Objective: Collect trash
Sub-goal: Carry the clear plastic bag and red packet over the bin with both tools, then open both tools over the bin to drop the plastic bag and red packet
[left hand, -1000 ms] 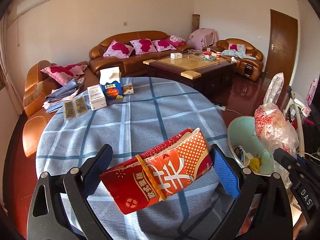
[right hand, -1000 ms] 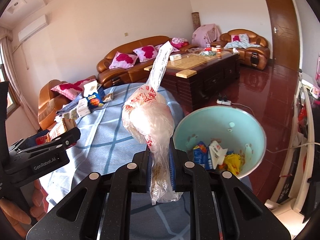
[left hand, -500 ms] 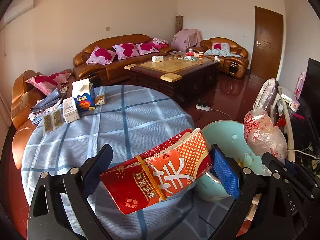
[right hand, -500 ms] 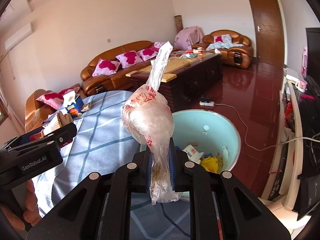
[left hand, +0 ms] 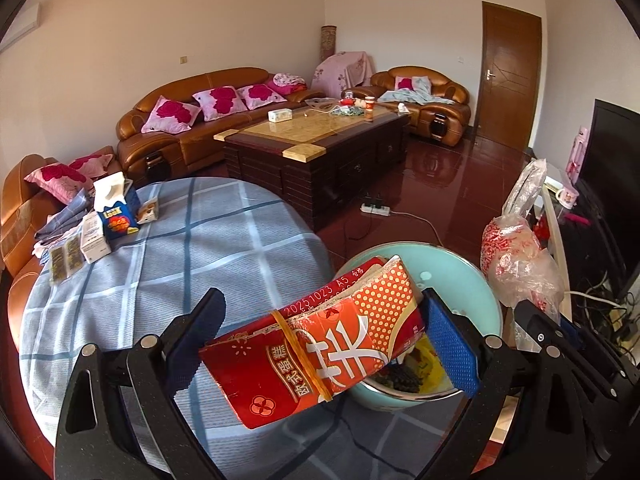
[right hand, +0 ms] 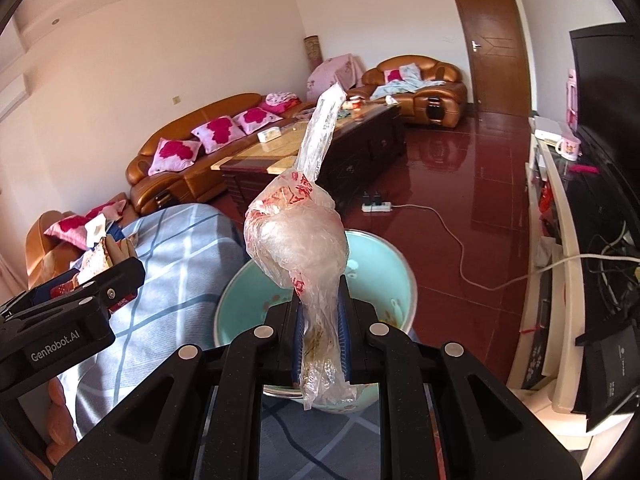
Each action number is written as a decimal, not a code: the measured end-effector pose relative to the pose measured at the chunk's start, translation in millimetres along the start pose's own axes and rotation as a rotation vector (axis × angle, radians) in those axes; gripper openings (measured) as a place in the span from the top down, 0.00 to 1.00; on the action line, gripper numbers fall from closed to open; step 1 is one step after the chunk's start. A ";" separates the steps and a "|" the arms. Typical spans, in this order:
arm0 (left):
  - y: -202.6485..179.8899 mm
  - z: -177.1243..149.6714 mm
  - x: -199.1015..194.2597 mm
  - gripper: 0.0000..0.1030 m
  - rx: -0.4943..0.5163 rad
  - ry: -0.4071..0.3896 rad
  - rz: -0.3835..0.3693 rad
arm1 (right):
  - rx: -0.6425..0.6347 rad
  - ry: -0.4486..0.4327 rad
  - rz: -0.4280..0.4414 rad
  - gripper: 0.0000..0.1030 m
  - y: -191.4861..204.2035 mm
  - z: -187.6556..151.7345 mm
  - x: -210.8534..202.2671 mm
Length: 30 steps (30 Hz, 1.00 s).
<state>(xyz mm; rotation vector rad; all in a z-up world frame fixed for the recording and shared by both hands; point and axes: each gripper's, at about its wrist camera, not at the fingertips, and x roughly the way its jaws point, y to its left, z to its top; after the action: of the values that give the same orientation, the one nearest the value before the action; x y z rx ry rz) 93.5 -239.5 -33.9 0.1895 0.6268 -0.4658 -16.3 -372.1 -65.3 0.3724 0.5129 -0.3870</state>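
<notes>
My left gripper (left hand: 320, 340) is shut on a flattened red and orange carton (left hand: 320, 344) bound with a rubber band, held over the near rim of the light green bin (left hand: 480, 292). My right gripper (right hand: 320, 332) is shut on a crumpled clear plastic bag (right hand: 296, 240) with red print, held above the same bin (right hand: 384, 272). The bag also shows in the left wrist view (left hand: 516, 256), at the right of the bin. The left gripper shows in the right wrist view (right hand: 72, 312) at the lower left. Trash lies in the bin's bottom.
The bin stands beside a round table with a blue checked cloth (left hand: 180, 264). A tissue box (left hand: 116, 208) and small boxes sit at its far left. A dark coffee table (left hand: 320, 148), brown sofas (left hand: 192, 120), a power strip (left hand: 376, 209) and a TV stand (right hand: 560, 264) surround it.
Both grippers have moved right, off the table, over the bin. The carton now hangs over the bin's rim and the bag is above the bin's middle.
</notes>
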 end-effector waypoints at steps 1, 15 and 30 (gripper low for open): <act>-3.5 0.8 2.7 0.08 0.004 0.002 -0.003 | 0.006 -0.003 -0.008 0.85 -4.3 1.0 0.8; -34.5 4.2 44.8 0.08 0.038 0.066 -0.032 | 0.032 0.020 -0.065 0.85 -27.0 -0.7 18.4; -41.3 5.1 87.1 0.08 0.031 0.132 -0.021 | 0.015 0.066 -0.089 0.85 -27.2 -4.6 47.4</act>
<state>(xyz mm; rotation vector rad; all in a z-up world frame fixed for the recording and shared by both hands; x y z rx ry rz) 138.5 -308.8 -83.7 0.2448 0.7520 -0.4864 7.9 -405.9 -101.1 0.3792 0.5926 -0.4655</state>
